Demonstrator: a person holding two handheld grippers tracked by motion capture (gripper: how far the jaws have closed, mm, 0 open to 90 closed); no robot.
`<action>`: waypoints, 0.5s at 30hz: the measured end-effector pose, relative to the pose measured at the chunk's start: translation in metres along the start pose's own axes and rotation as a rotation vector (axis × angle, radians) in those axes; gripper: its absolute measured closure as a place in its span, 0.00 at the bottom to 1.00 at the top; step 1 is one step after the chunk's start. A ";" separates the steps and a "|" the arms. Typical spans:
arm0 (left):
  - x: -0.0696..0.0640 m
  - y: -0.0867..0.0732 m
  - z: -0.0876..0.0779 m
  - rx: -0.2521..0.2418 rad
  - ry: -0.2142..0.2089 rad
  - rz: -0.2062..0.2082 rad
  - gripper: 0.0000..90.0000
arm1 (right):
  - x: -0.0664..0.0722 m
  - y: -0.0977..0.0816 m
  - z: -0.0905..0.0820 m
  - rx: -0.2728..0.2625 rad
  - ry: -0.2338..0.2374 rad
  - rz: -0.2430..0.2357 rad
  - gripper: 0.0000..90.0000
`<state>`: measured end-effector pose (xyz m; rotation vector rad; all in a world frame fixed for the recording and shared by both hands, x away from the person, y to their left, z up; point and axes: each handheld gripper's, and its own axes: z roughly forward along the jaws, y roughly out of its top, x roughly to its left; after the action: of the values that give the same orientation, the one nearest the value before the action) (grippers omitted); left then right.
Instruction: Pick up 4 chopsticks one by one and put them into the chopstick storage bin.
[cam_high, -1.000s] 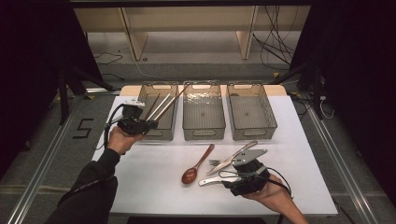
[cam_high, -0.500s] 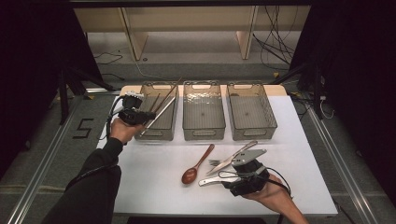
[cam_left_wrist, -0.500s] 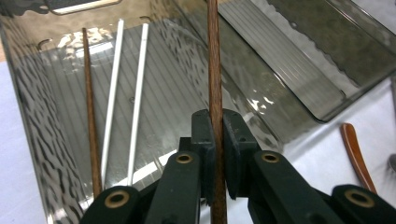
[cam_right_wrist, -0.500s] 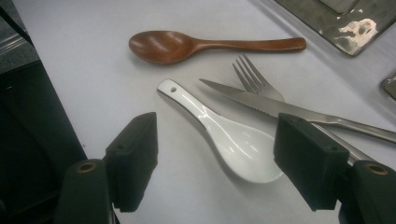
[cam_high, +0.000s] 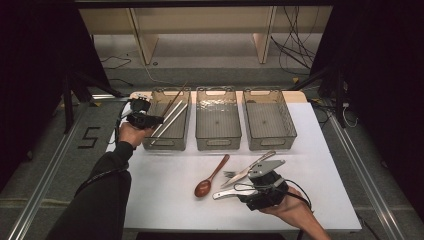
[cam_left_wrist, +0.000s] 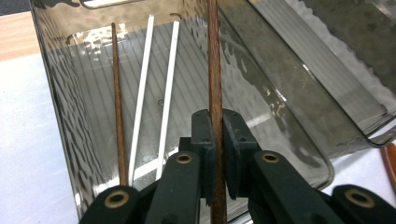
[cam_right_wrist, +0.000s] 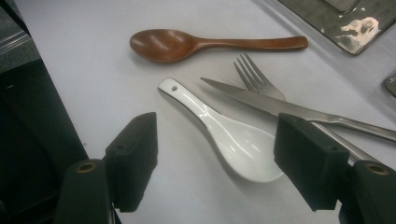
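A: Listing item one: left tongs (cam_left_wrist: 215, 154), clenched on a dark wooden chopstick (cam_left_wrist: 214, 70). Location?

B: Held over the left bin (cam_high: 182, 142), at ten o'clock on the desk (cam_high: 165, 200) in the high view. In the left gripper view the stick runs straight up between the two pads, toward twelve o'clock, above the bin's ribbed floor.

A: Contents of that bin?

B: One matching wooden chopstick (cam_left_wrist: 117, 107) lying along the wall at nine o'clock, and two white chopsticks (cam_left_wrist: 156, 93) side by side just beside it, all pointing roughly to twelve o'clock.

A: Item two: right tongs (cam_right_wrist: 215, 158)?

B: Released, jaws standing wide, nothing pressed between them. They hang above a white ceramic spoon (cam_right_wrist: 224, 130), at five o'clock on the desk in the high view. The spoon's bowl lies between the two pads in the right gripper view, handle pointing to ten o'clock; I cannot tell whether the pads touch it.

A: Loose cutlery nearby?

B: Brown wooden spoon (cam_right_wrist: 187, 44) at twelve o'clock of the ceramic one, apart from it. Serrated steel knife (cam_right_wrist: 280, 107) lying across a steel fork (cam_right_wrist: 254, 77), both at two o'clock, the knife tip near the ceramic handle.

A: Remaining bins?

B: Middle bin (cam_high: 218, 137) at twelve o'clock and right bin (cam_high: 270, 135) at one o'clock.
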<state>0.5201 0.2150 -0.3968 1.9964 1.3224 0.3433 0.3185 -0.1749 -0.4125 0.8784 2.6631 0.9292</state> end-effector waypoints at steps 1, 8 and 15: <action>0.001 0.000 0.001 0.001 0.002 -0.002 0.93 | 0.000 0.000 0.000 0.000 0.000 -0.001 0.35; 0.007 -0.005 0.009 0.009 0.026 -0.039 0.93 | 0.000 0.000 0.000 0.002 0.001 -0.001 0.35; 0.010 -0.011 0.015 0.012 0.042 -0.063 0.92 | 0.000 0.000 0.001 0.006 0.002 0.002 0.35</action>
<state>0.5251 0.2199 -0.4162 1.9618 1.4134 0.3497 0.3190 -0.1749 -0.4129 0.8825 2.6681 0.9235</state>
